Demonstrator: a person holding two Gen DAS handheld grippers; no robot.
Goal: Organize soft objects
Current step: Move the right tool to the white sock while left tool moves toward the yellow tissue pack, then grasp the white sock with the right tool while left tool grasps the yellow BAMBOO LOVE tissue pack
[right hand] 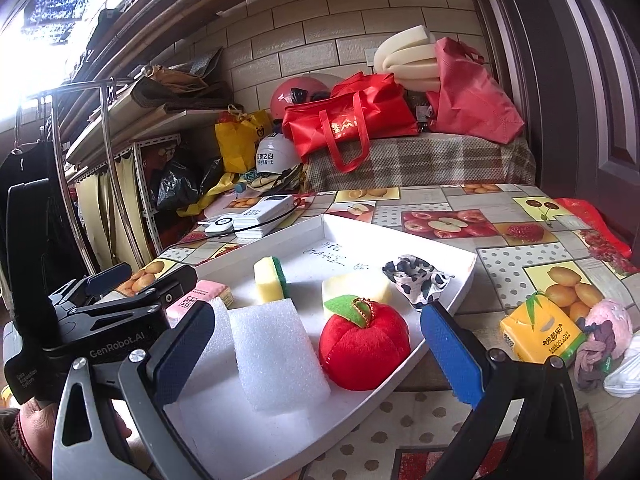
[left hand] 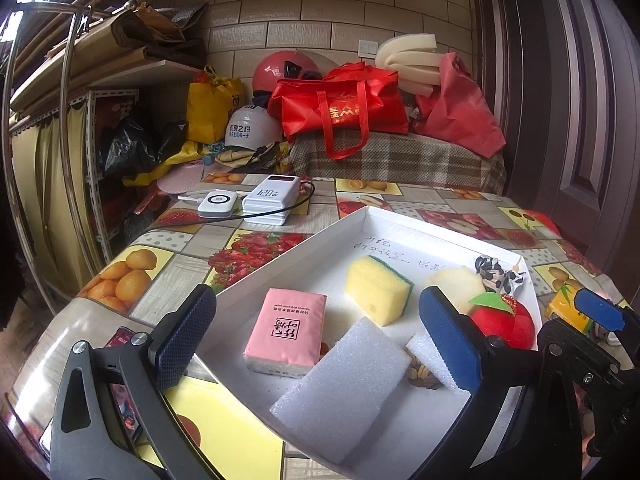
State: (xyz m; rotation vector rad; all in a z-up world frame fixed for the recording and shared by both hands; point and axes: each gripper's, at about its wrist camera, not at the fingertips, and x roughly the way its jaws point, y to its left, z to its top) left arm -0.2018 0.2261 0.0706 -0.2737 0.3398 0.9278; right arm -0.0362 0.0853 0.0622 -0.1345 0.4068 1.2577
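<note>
Both hand-held grippers spread, empty: left (left hand: 316,344), right (right hand: 316,354). Yellow tissue pack (right hand: 540,334) lower right on counter (right hand: 500,264), outside tray (right hand: 466,284). Approach squarely, pinch gently across its sides.

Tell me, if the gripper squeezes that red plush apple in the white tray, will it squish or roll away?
The red plush apple looks like stuffed fabric, so it would probably squish and spring back, not break. It seems light for its size. Its round body might roll a little if nudged, though its fuzzy cloth should grip the open right gripper's pads well, and the white tray's rim would likely stop it.
</note>
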